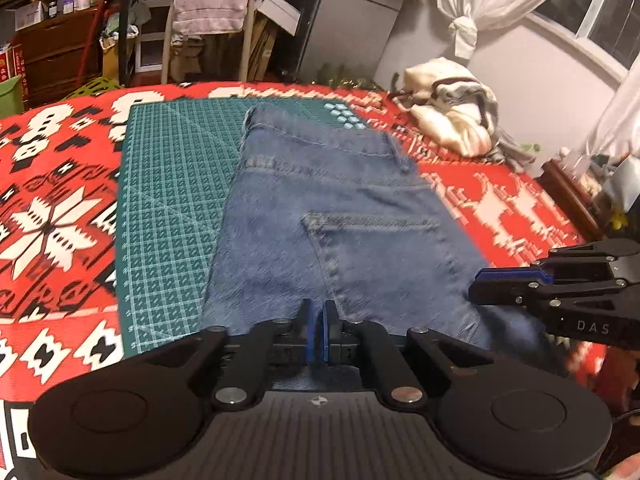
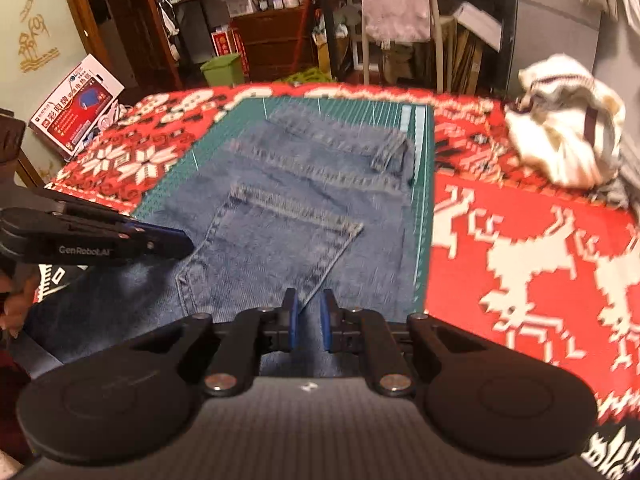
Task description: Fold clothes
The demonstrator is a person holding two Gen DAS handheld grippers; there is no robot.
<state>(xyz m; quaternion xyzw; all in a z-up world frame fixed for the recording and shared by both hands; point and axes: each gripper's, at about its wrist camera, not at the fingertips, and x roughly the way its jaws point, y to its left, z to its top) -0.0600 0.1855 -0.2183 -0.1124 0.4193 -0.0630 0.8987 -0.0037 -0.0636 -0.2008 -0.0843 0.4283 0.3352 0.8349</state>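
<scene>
Folded blue jeans (image 1: 336,208) lie on a green cutting mat (image 1: 172,200), with a back pocket facing up. The jeans (image 2: 280,200) also fill the middle of the right wrist view on the mat (image 2: 424,200). My left gripper (image 1: 317,328) hovers over the near edge of the denim, its blue pads almost touching and nothing visibly between them. My right gripper (image 2: 309,320) is over the near edge too, its pads a narrow gap apart. Each shows from the side in the other's view: right gripper (image 1: 480,286), left gripper (image 2: 186,242).
A red and white patterned cloth (image 1: 60,200) covers the table. A cream bundle of clothes (image 1: 452,108) lies at the far right. A chair with a pink garment (image 2: 394,0), shelves and boxes stand behind the table. A hand (image 2: 16,304) shows at the left edge.
</scene>
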